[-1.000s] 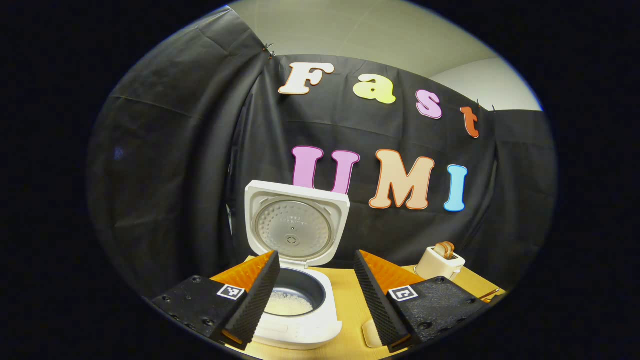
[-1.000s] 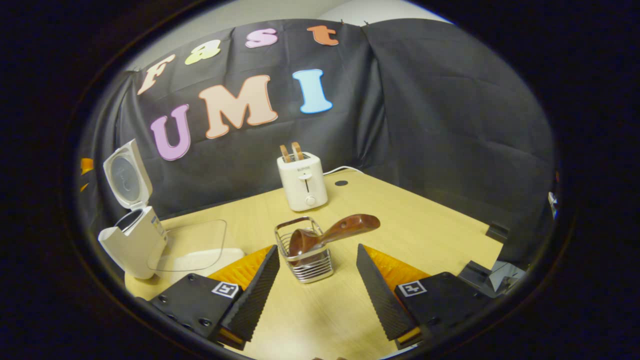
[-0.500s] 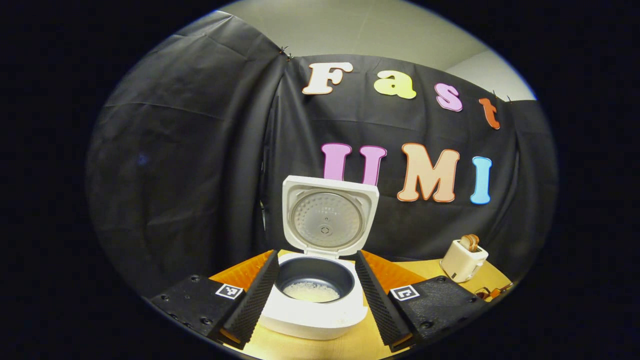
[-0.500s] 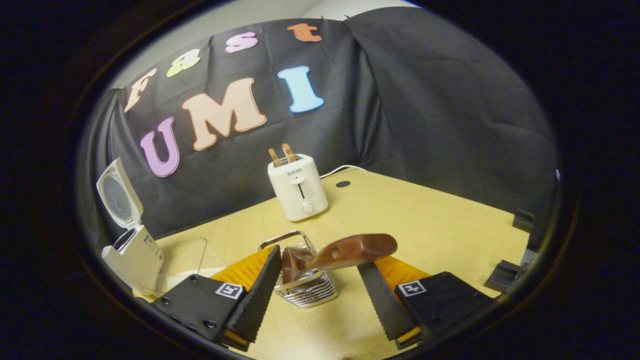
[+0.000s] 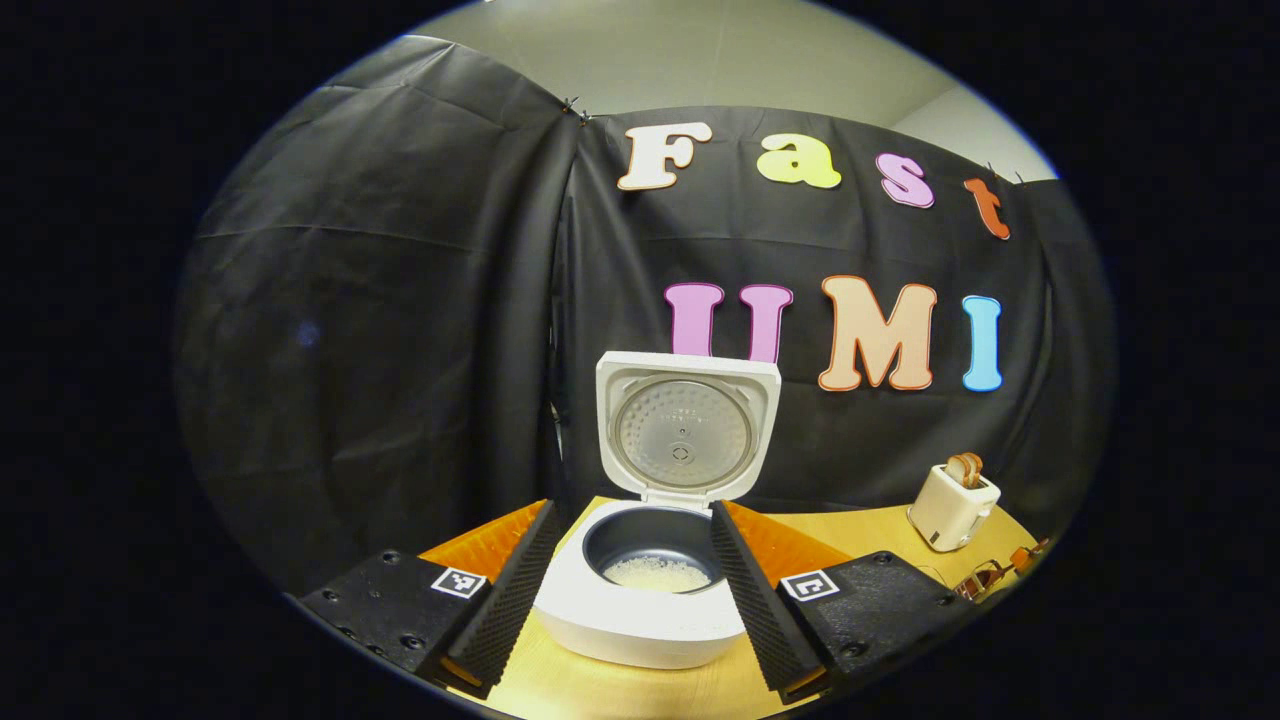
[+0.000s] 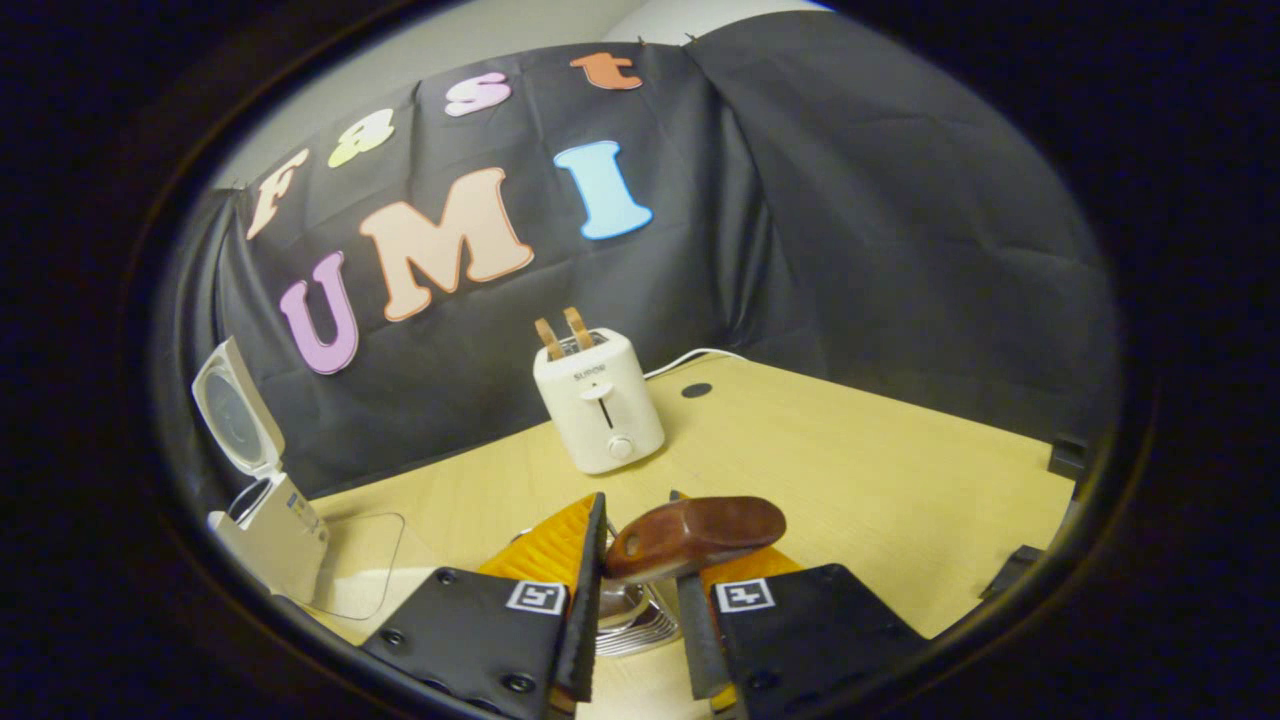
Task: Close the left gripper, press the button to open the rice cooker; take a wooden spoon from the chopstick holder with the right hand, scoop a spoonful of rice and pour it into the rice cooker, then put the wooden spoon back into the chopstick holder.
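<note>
The rice cooker (image 5: pixel 655 590) stood open, step 1 done. The left gripper (image 5: pixel 630 590) hung wide before it. The right gripper (image 6: pixel 640 600) pinched the wooden spoon (image 6: pixel 695 525) in the chopstick holder (image 6: pixel 630 625); scooping, pouring and return remained.

My right hand-held gripper (image 6: pixel 640 590) has its two fingers drawn close around the dark wooden spoon (image 6: pixel 695 523), whose handle juts out above them; whether both press on it I cannot tell. Just below sits the metal wire chopstick holder (image 6: pixel 630 620). Farther back on the pale wooden surface (image 6: pixel 850 470) stands a white toaster (image 6: pixel 598 400) holding two slices. At far left stands the rice cooker (image 6: pixel 265 505), its lid raised.
</note>
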### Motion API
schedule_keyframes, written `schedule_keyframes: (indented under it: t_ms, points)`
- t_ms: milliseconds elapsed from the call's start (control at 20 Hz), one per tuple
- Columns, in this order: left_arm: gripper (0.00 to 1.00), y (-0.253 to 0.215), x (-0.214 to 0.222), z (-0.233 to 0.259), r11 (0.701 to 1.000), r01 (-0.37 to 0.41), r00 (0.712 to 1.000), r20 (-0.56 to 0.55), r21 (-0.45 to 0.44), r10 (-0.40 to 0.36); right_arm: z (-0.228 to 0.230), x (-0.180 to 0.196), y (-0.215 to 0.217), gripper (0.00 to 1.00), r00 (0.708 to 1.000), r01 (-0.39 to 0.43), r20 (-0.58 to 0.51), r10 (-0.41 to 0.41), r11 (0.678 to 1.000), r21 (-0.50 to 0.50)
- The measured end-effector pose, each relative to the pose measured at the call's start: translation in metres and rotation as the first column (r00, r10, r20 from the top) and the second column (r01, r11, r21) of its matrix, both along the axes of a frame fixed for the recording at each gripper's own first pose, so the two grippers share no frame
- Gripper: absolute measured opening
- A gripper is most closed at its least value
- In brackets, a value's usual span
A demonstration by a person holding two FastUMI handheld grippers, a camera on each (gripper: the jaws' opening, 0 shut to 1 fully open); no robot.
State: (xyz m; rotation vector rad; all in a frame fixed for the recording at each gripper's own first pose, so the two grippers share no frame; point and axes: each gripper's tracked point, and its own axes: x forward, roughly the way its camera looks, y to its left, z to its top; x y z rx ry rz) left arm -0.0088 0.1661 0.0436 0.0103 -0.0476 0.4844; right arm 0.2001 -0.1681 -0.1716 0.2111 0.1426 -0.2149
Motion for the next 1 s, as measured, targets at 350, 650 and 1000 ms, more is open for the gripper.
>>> schedule_keyframes:
  t_ms: [350, 650, 1000]
  points:
    - [0.91, -0.004, 0.001, -0.008, 1.0, 0.003, 1.0, -0.002, -0.025, -0.003, 0.009, 0.02, 0.018, 0.22, 0.998, -0.058, -0.038, 0.058, 0.998, 0.0]
    - [0.91, -0.005, 0.005, -0.011, 1.0, 0.016, 1.0, -0.016, -0.008, -0.017, 0.011, 0.022, 0.022, 0.19, 0.993, -0.07, -0.094, 0.067, 0.997, -0.026]
    - [0.91, -0.008, 0.017, -0.014, 0.997, 0.073, 0.997, -0.013, -0.021, -0.073, 0.055, 0.016, 0.027, 0.19, 0.996, -0.068, -0.062, 0.063, 0.995, -0.076]
